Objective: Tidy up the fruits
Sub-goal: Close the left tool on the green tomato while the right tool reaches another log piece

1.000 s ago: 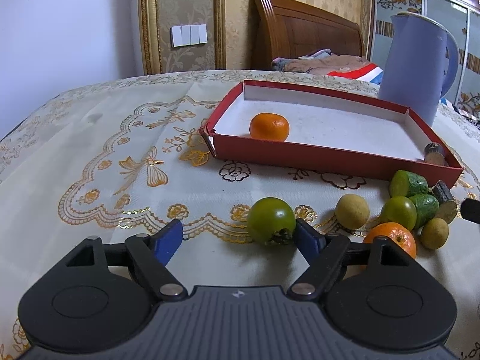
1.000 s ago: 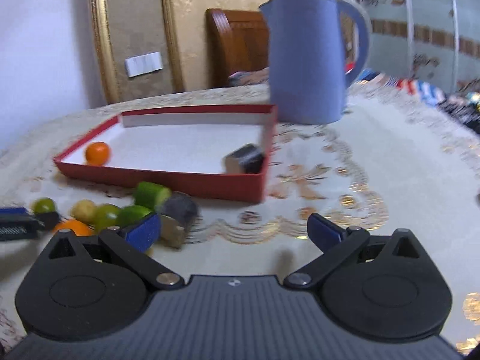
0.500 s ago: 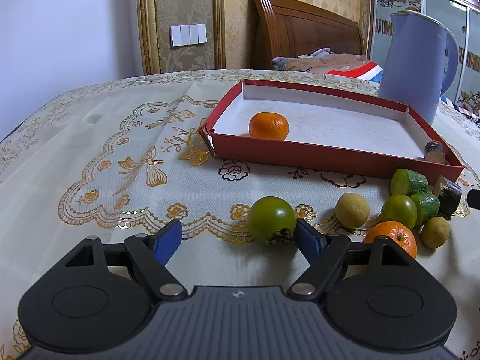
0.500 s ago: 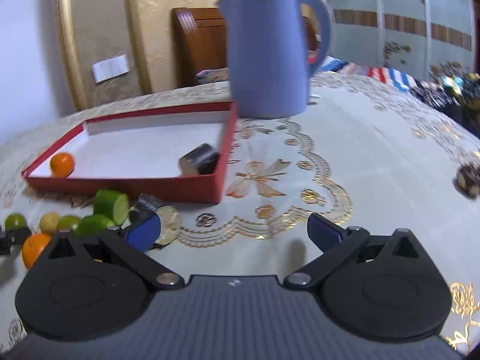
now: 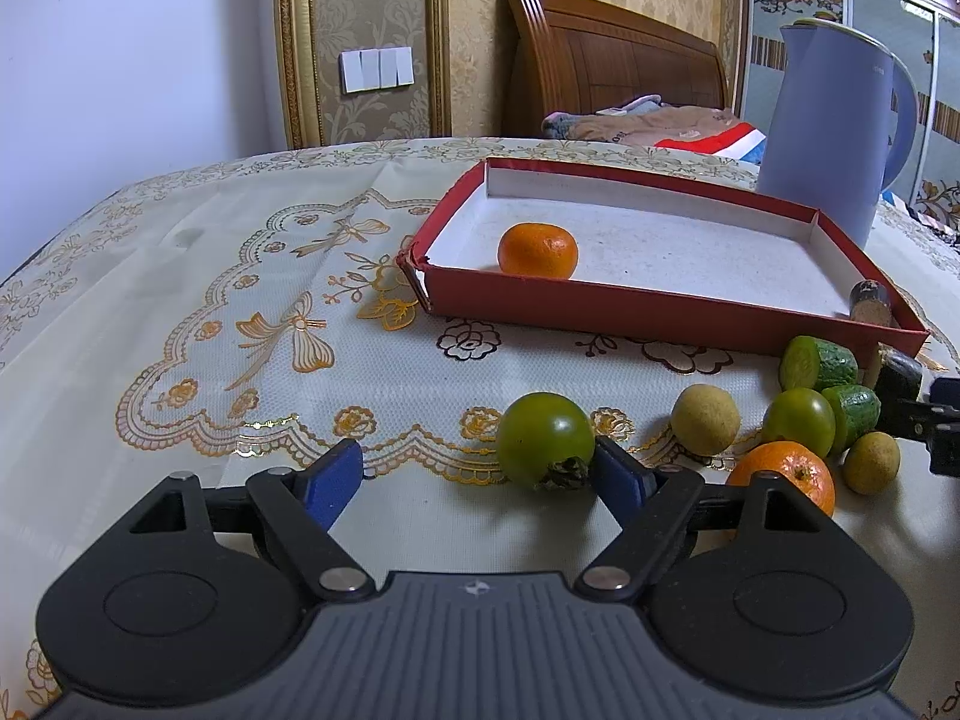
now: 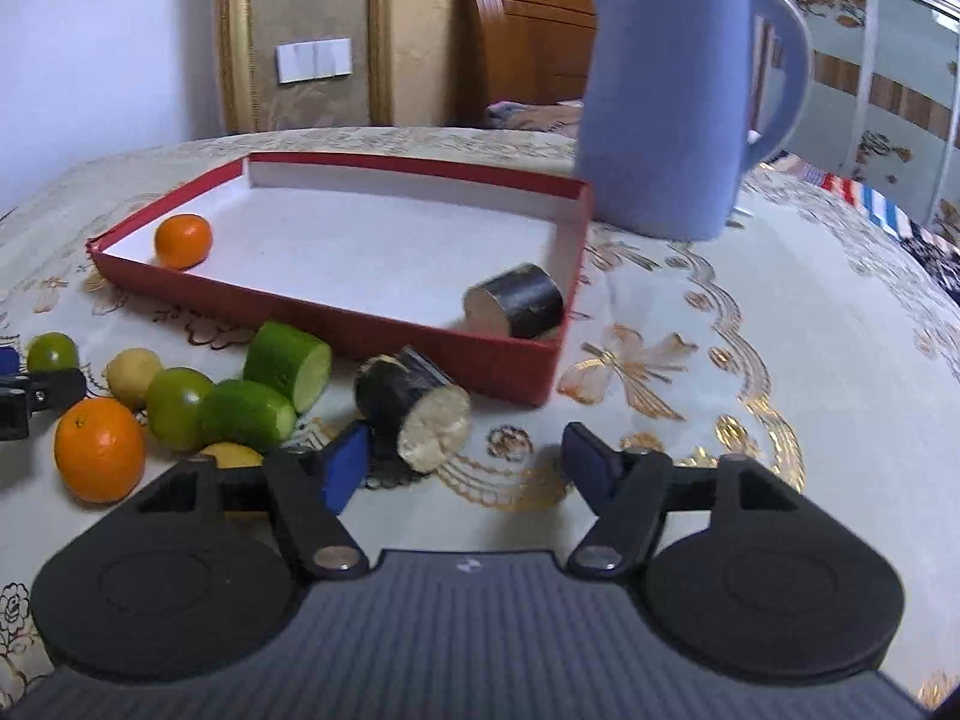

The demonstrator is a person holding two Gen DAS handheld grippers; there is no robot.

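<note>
Right wrist view: right gripper has just been closing, fingers about half apart, nothing pinched. Dark cut stub lies on the counter just ahead of the left finger, lower centre of frame, mostly left of the gap between the fingers, not in it. Its long axis runs diagonally, pale cut face toward lower right, dark rough skin toward upper left. My read: gripper needs to shift left and forward before the fingers can straddle it, squeezing across the round sides.

Second stub is already in the red tray, near its right corner; a mandarin sits at the left end. Tray is shallow card, white inside.

Left wrist view: left gripper is wide apart, holding nothing. Green tomato, smooth and glossy with a dry calyx, sits against the right finger, well clear of the left one. Right of it: yellow-green round fruit, orange, two cucumber chunks with bumpy skin.

Right gripper is nearer the stub, left nearer the tomato.

Blue jug stands behind the tray.
</note>
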